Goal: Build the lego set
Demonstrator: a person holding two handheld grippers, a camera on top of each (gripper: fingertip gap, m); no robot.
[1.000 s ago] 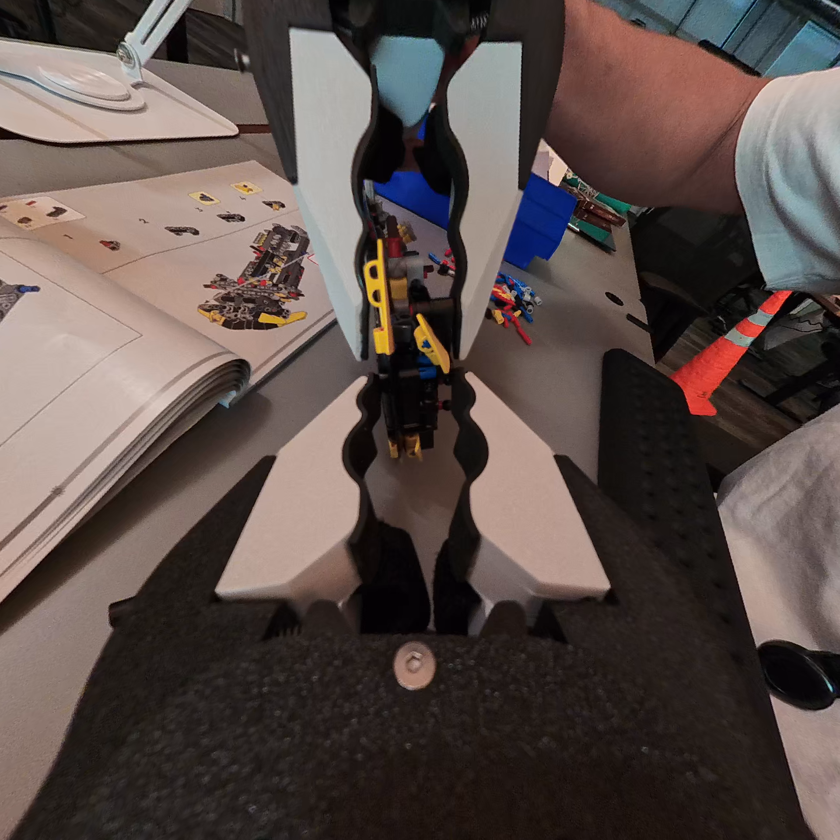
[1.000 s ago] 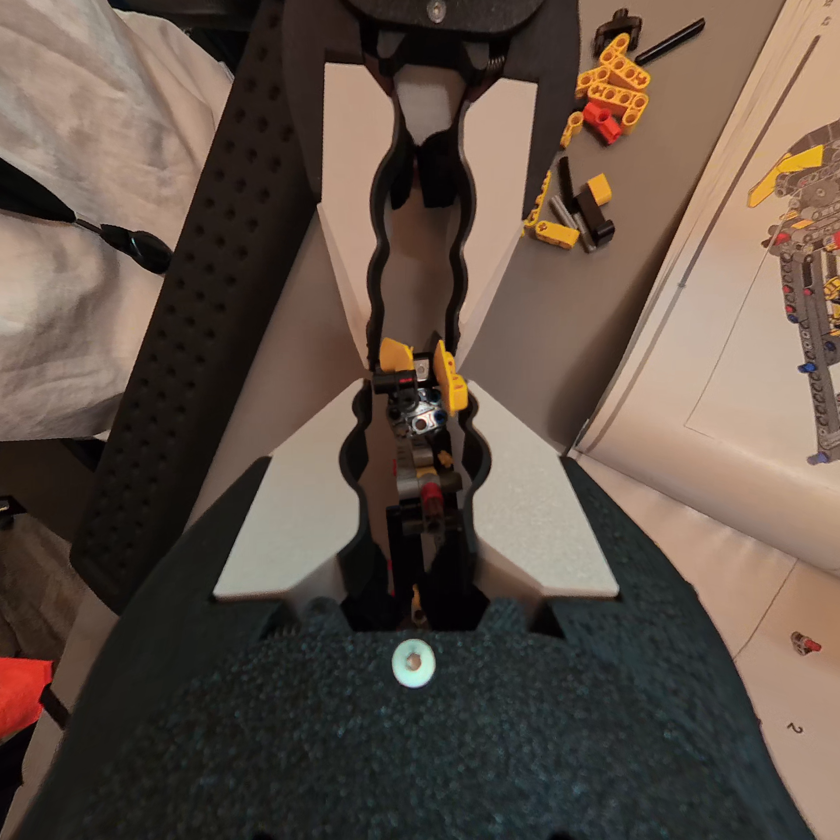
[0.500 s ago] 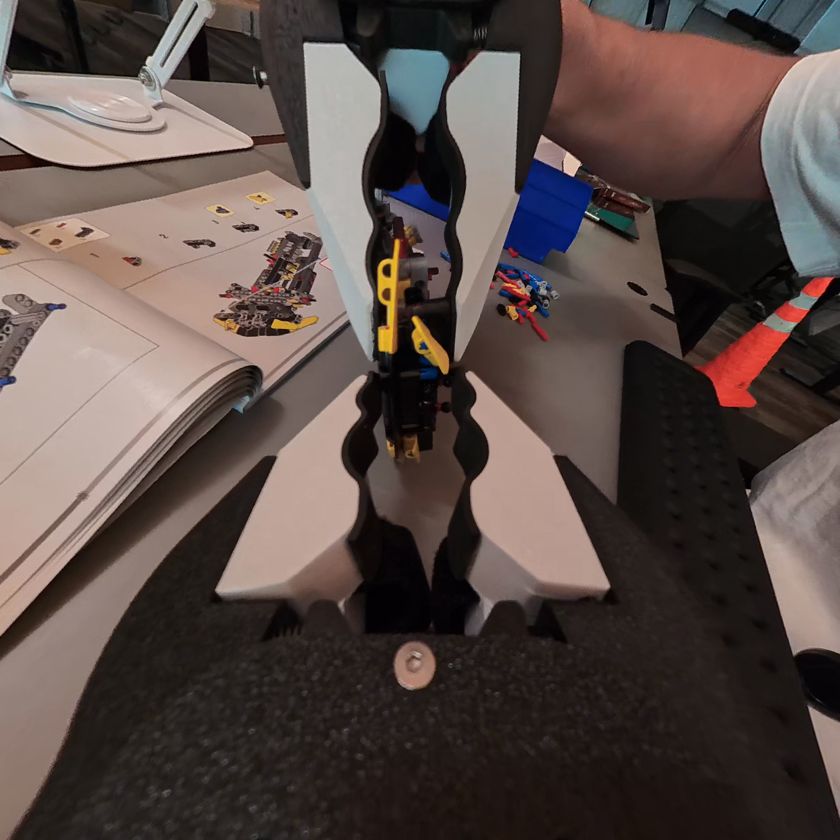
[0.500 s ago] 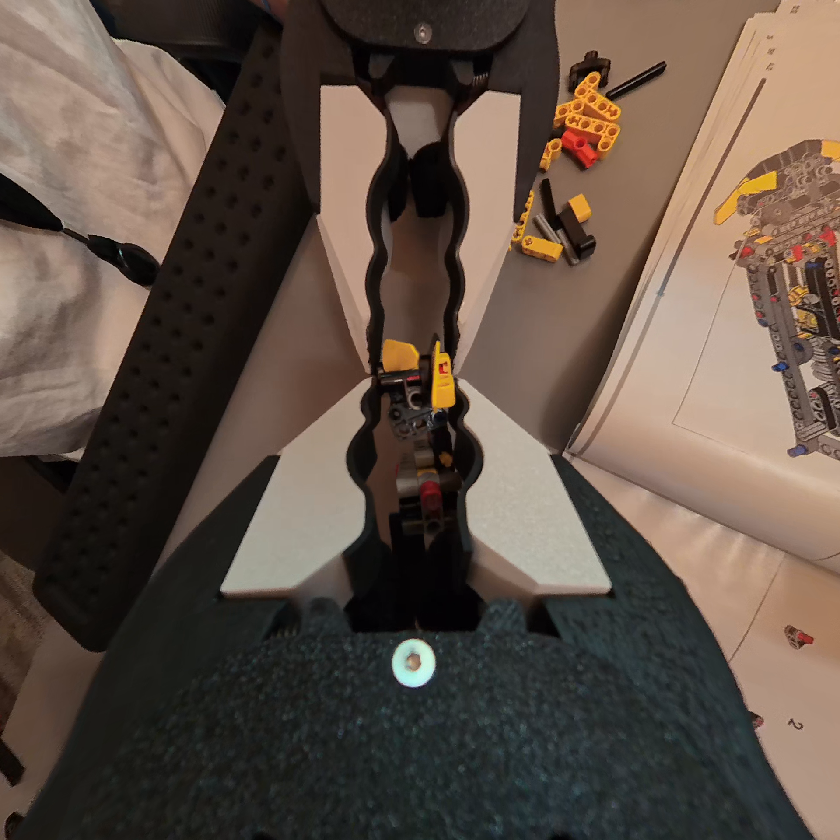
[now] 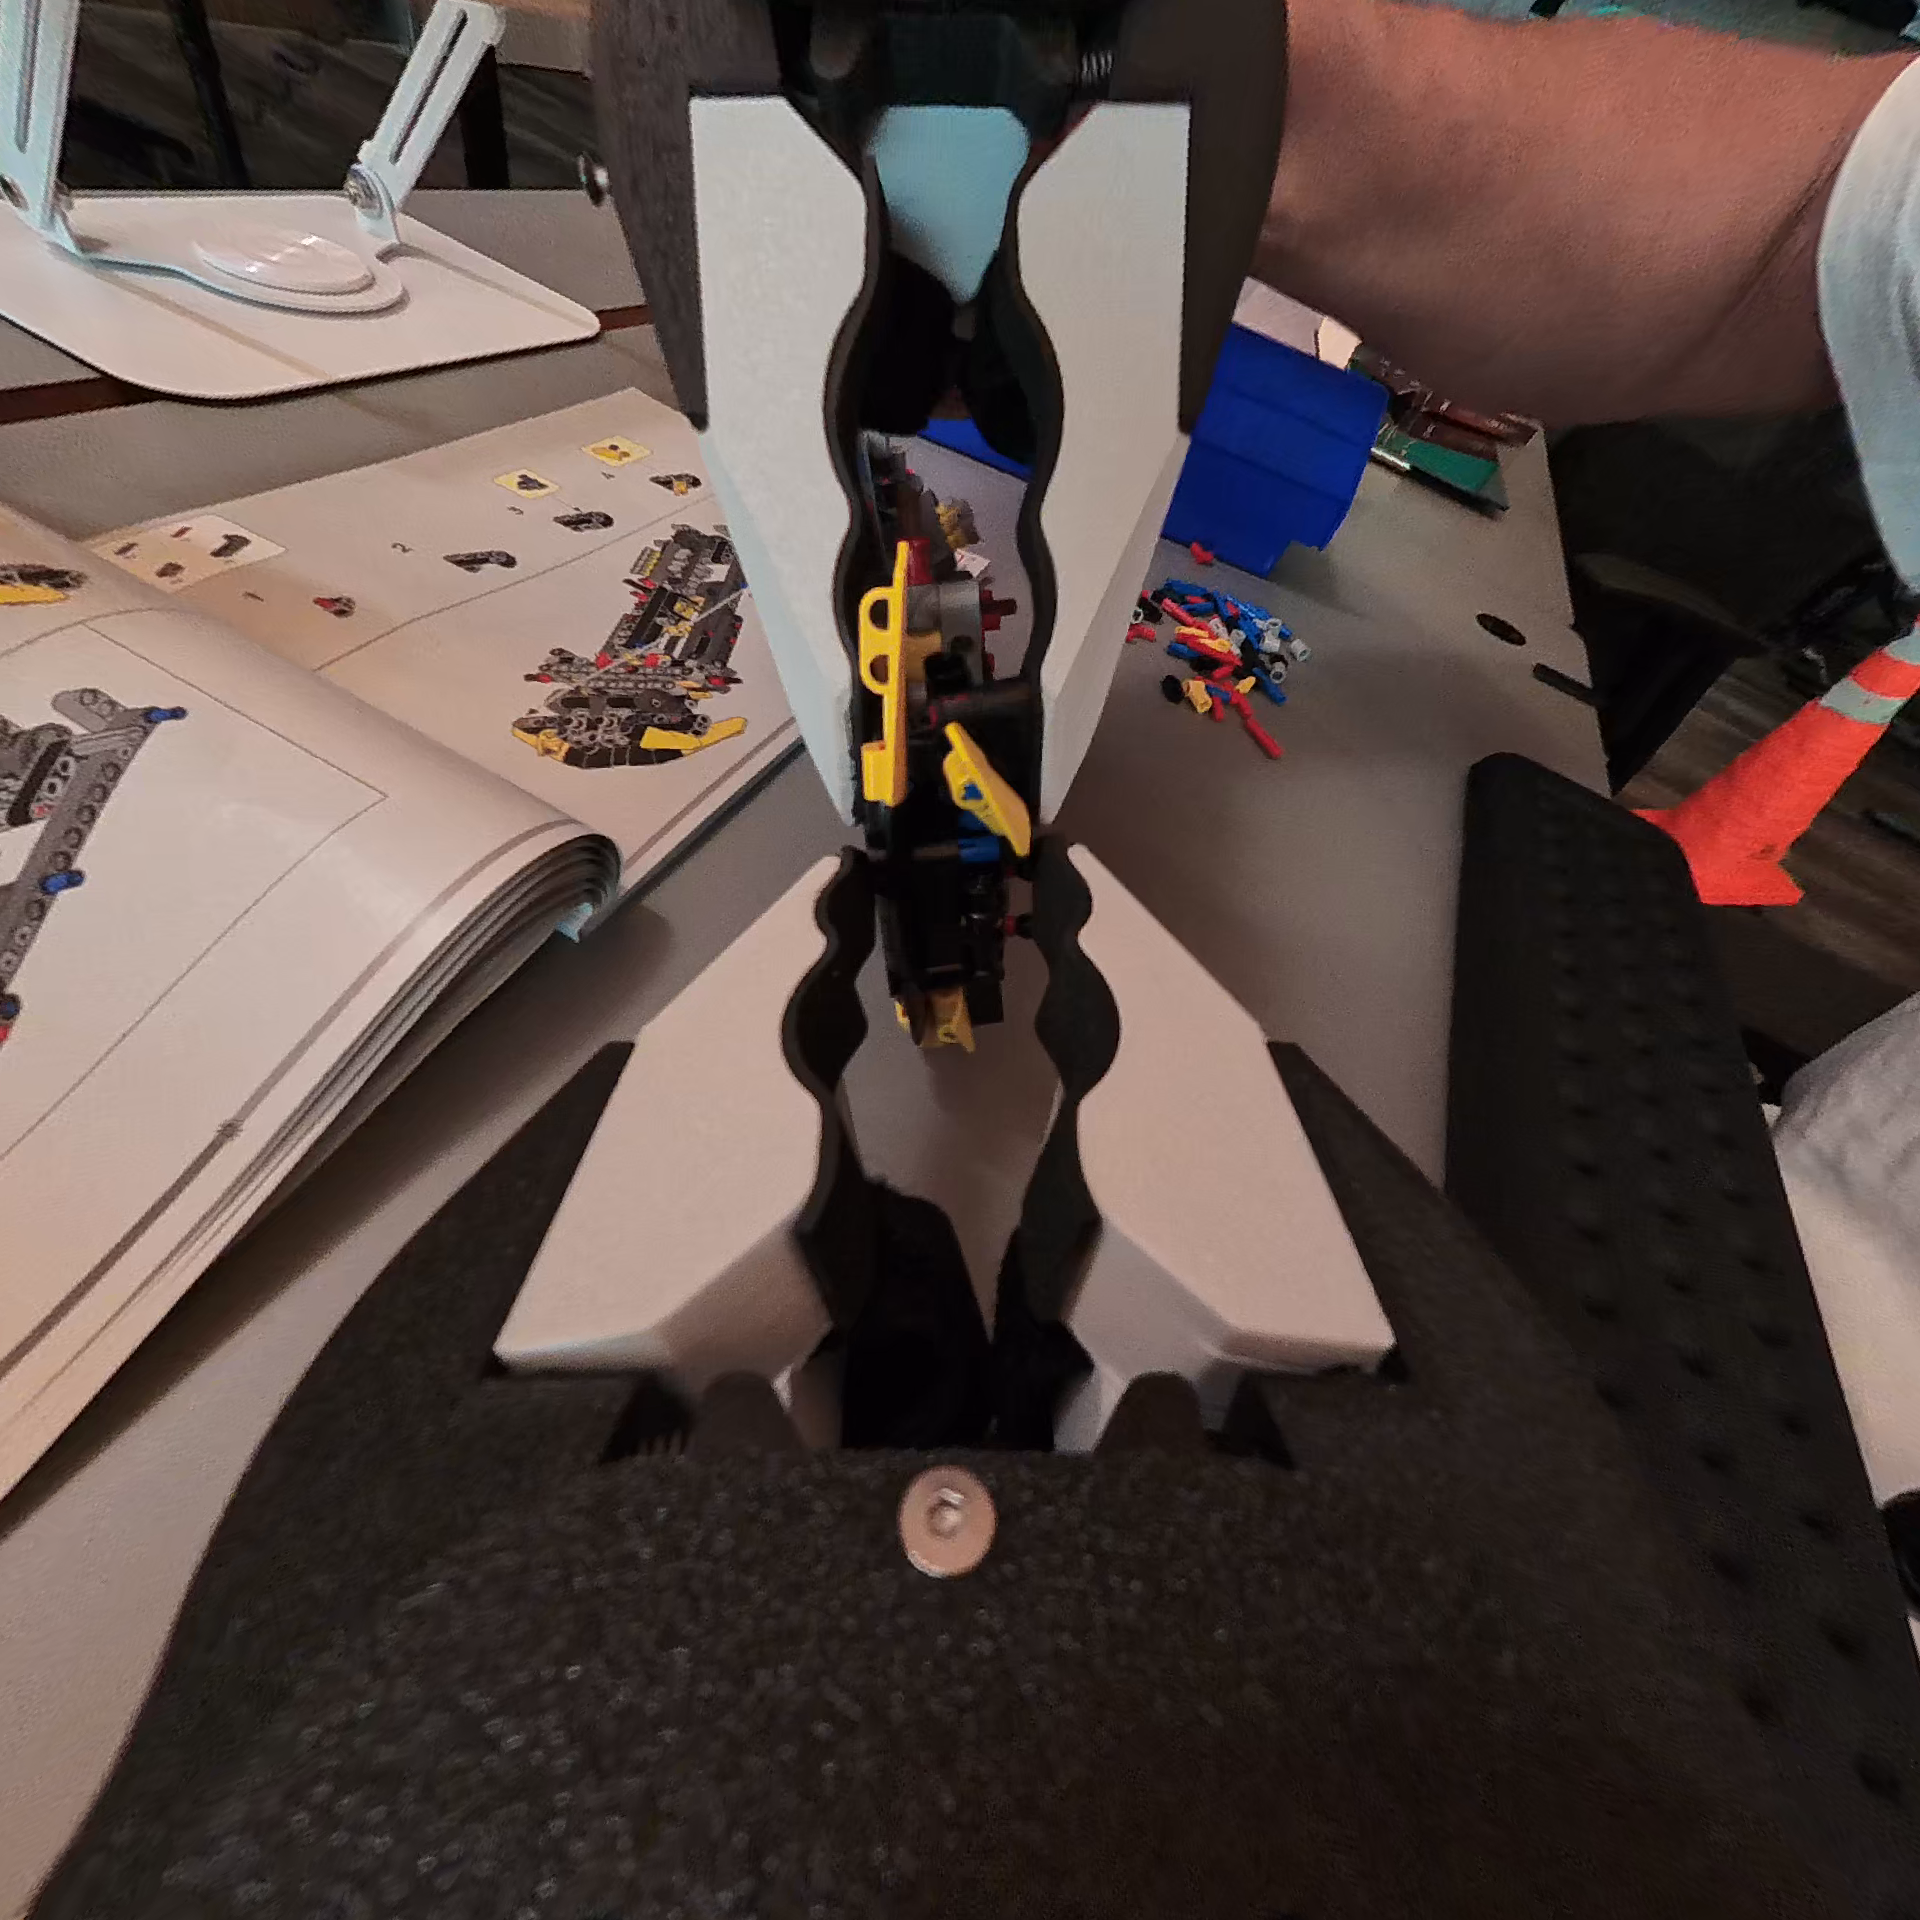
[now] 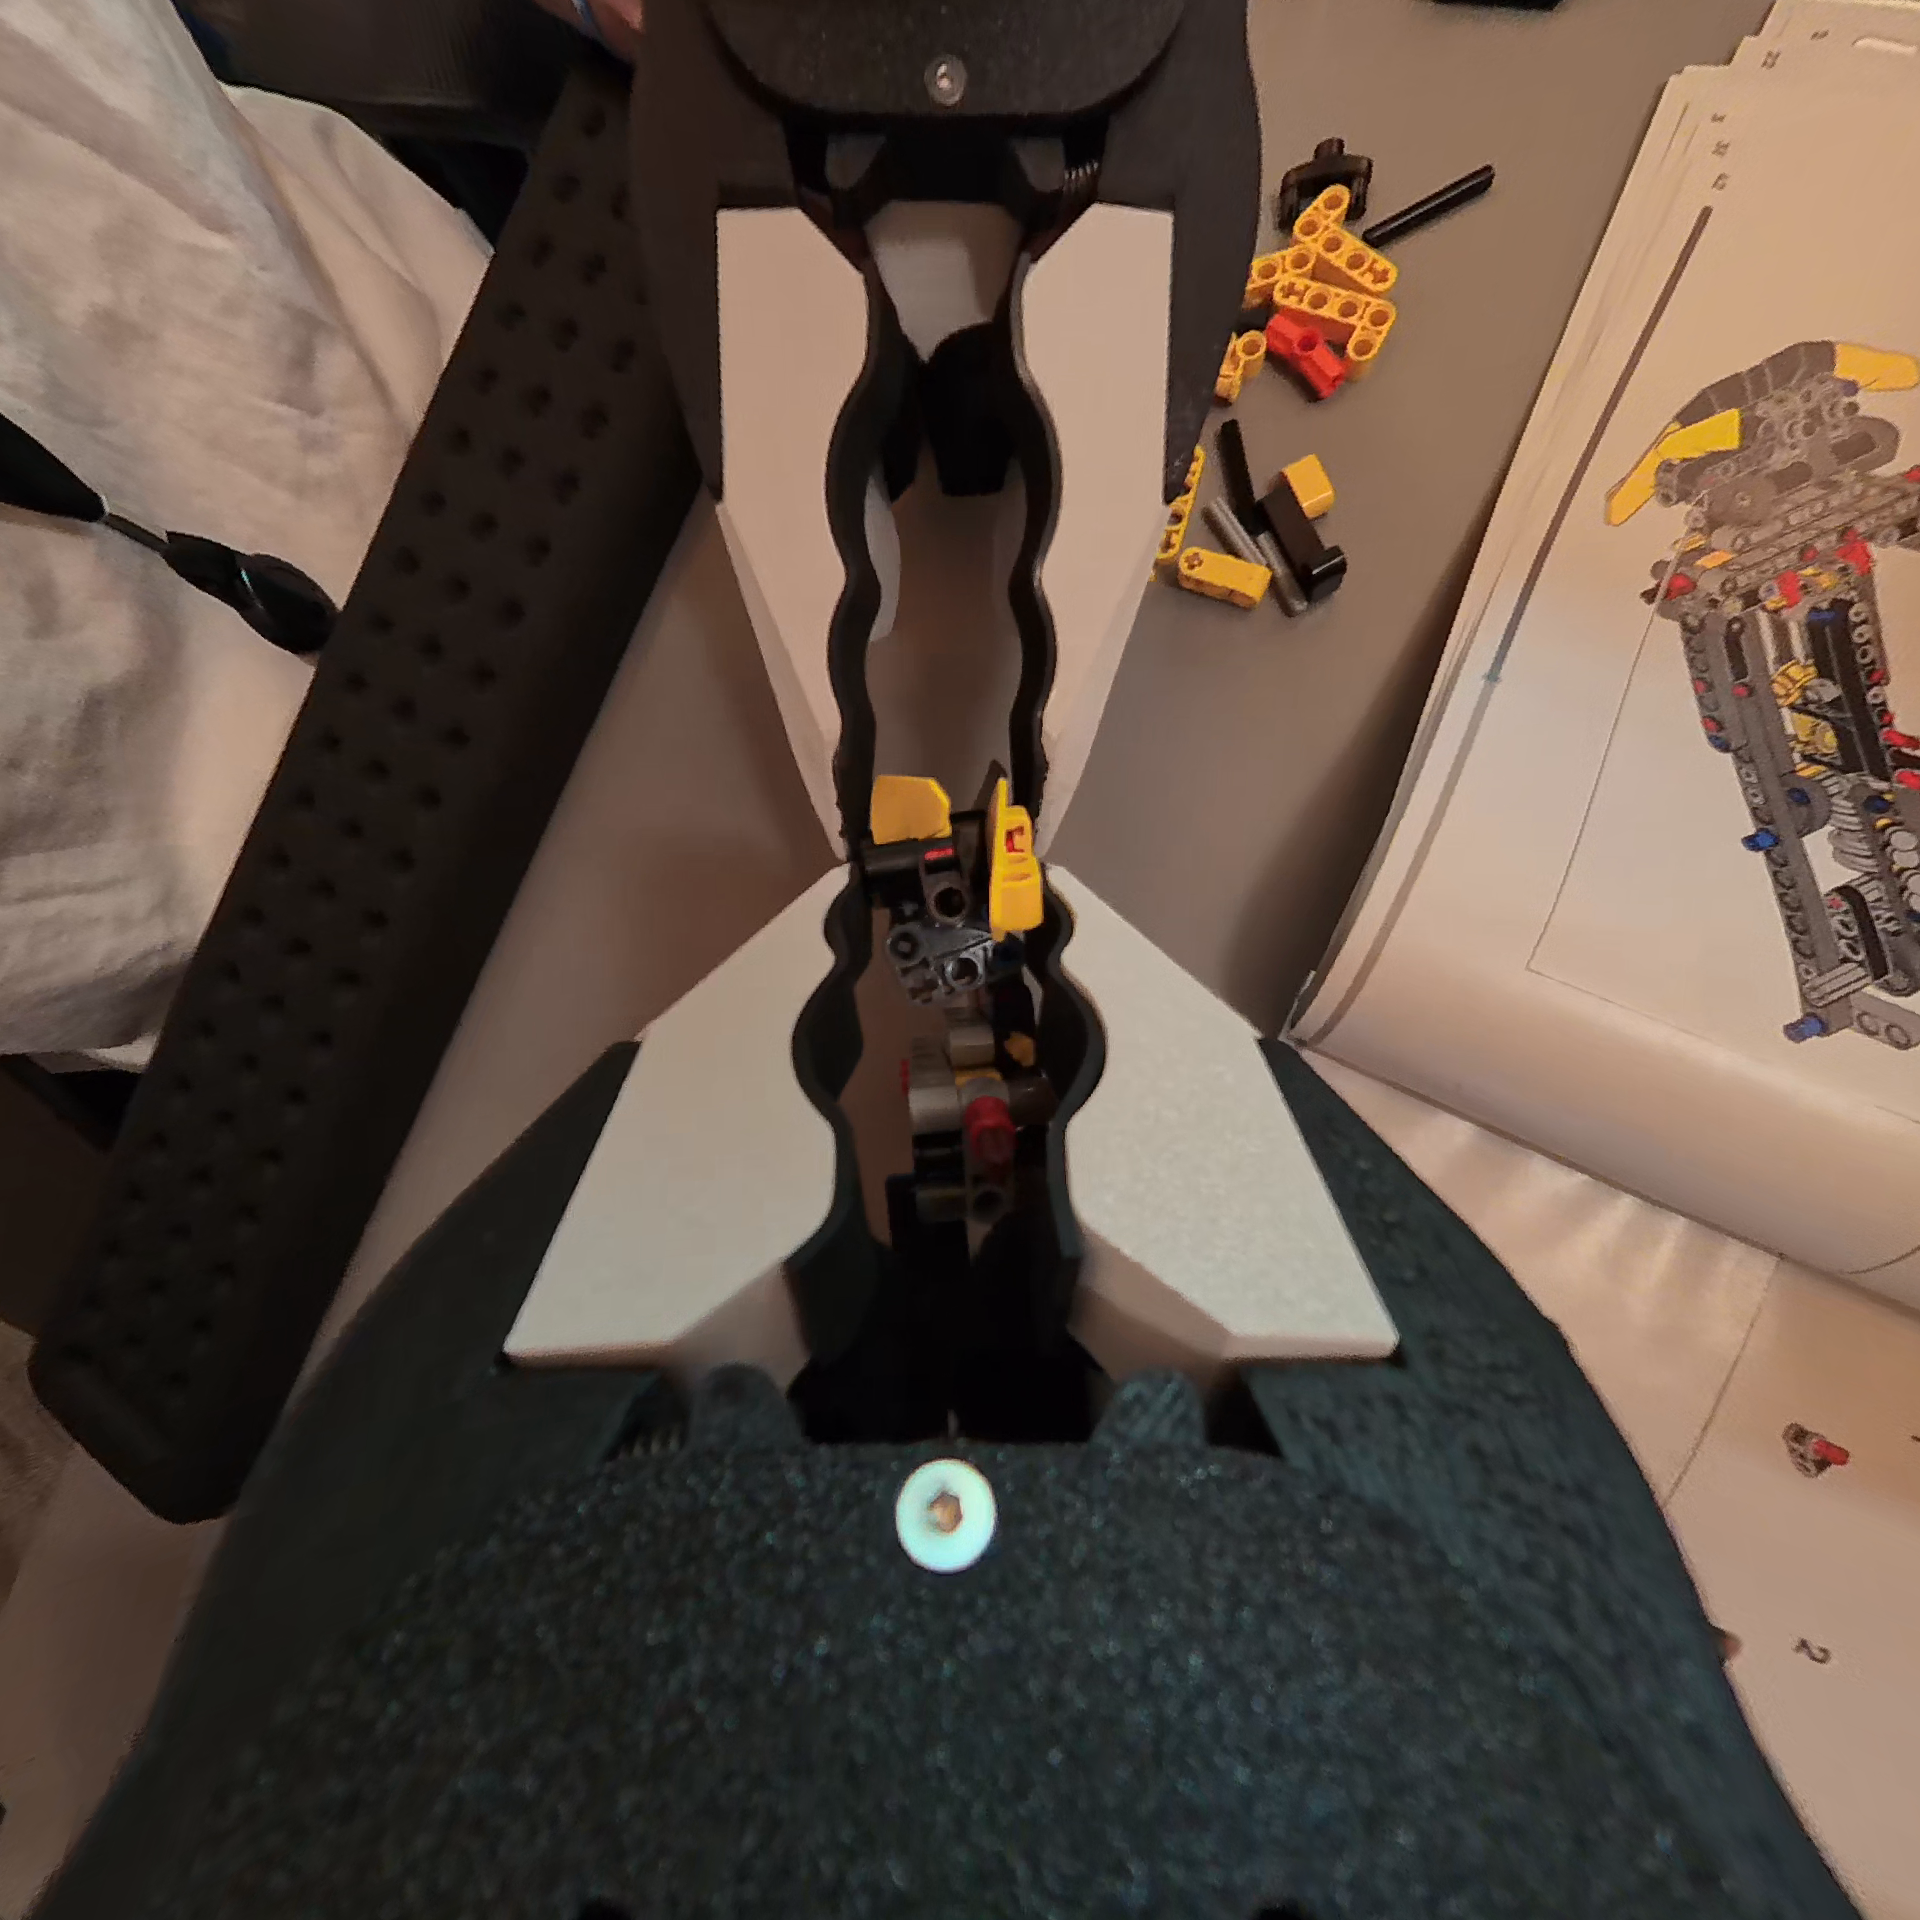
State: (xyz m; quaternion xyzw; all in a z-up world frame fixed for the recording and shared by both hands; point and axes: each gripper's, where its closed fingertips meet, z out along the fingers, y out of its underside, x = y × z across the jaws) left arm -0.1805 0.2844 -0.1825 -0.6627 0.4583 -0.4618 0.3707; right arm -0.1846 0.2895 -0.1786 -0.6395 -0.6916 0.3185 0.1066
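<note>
A black, yellow and grey lego model (image 5: 940, 790) hangs above the grey table between my two grippers, which face each other tip to tip. My left gripper (image 5: 945, 857) is shut on its near end in the left wrist view. My right gripper (image 5: 940, 810) comes in from the top of that view, held by a person's arm (image 5: 1507, 208). In the right wrist view the model (image 6: 956, 935) lies deep between the right gripper's (image 6: 948, 883) fingers. The left gripper (image 6: 940, 821) meets it from above.
An open instruction booklet (image 5: 312, 831) lies beside the grippers and also shows in the right wrist view (image 6: 1662, 831). Loose pieces lie in a pile (image 5: 1216, 655) by a blue bin (image 5: 1268, 457). Yellow and black pieces (image 6: 1309, 301) lie near the booklet. A white lamp base (image 5: 260, 281) stands at the back. The grippers are tip to tip, or close to it.
Both grippers keep their hold on the model. The pair has drifted a little over the table, so the booklet and loose pieces have shifted in both views.
</note>
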